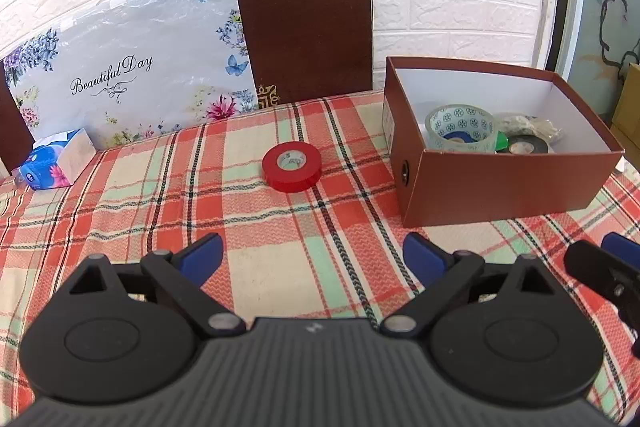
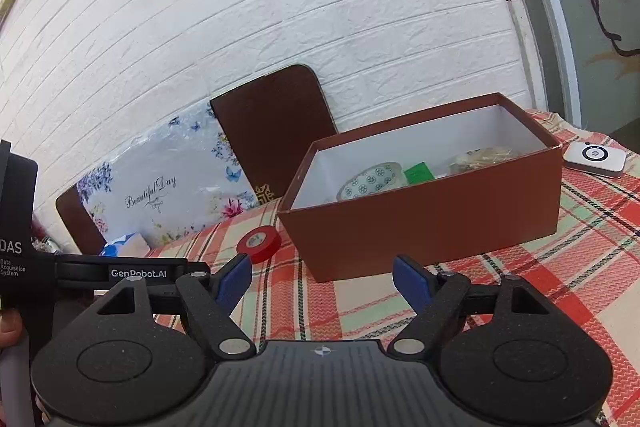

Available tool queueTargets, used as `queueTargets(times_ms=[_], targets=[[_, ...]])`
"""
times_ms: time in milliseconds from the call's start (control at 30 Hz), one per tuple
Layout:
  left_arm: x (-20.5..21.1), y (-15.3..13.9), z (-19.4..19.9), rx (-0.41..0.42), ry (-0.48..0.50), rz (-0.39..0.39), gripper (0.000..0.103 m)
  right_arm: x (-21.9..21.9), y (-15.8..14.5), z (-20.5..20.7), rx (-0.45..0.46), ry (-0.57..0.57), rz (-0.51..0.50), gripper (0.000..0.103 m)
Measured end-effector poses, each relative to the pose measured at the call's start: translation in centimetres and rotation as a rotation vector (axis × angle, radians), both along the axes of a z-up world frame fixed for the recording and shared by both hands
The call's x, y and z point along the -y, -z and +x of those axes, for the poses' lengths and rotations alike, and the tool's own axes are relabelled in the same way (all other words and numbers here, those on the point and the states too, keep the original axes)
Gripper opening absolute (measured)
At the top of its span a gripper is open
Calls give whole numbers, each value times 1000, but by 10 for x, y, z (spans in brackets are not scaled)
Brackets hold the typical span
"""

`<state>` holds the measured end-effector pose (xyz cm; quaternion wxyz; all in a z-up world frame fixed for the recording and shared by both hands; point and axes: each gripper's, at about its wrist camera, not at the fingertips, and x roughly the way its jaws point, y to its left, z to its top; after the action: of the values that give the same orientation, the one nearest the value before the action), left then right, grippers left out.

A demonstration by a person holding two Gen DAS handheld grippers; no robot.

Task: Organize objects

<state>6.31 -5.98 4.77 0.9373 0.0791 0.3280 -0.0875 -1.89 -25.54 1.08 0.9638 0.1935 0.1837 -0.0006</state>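
- Red tape roll (image 1: 291,167) lies flat on the plaid tablecloth (image 1: 160,195), just left of the open brown box (image 1: 500,187).
- Inside the box: a patterned clear tape roll (image 1: 460,129) and a black roll (image 1: 522,147).
- Left gripper (image 1: 312,259) and right gripper (image 2: 322,281): both spread wide, nothing between the pads.

One red tape roll (image 1: 291,166) lies alone at the centre of the left wrist view, on the one checked table (image 1: 120,195). One brown box (image 1: 504,183) stands at the right, open on top. Inside it I count three more rolls: one clear patterned roll (image 1: 460,129), one blue roll (image 1: 460,137) seen through it, one black roll (image 1: 524,147); a green piece (image 1: 502,143) is too hidden to name. One crumpled bag (image 1: 532,125) at the back. One tissue pack (image 1: 56,159) at the left edge. One small white device (image 2: 595,155) at the right of the right wrist view. Two grippers: the left gripper (image 1: 312,257) and the right gripper (image 2: 322,279).
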Motion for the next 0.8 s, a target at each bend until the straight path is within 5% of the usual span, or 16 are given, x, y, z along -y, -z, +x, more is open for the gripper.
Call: queueTargets(times_ms=[800], targets=[[7, -2, -11, 34, 14, 29, 103, -3, 1, -3, 5, 10, -19, 78]])
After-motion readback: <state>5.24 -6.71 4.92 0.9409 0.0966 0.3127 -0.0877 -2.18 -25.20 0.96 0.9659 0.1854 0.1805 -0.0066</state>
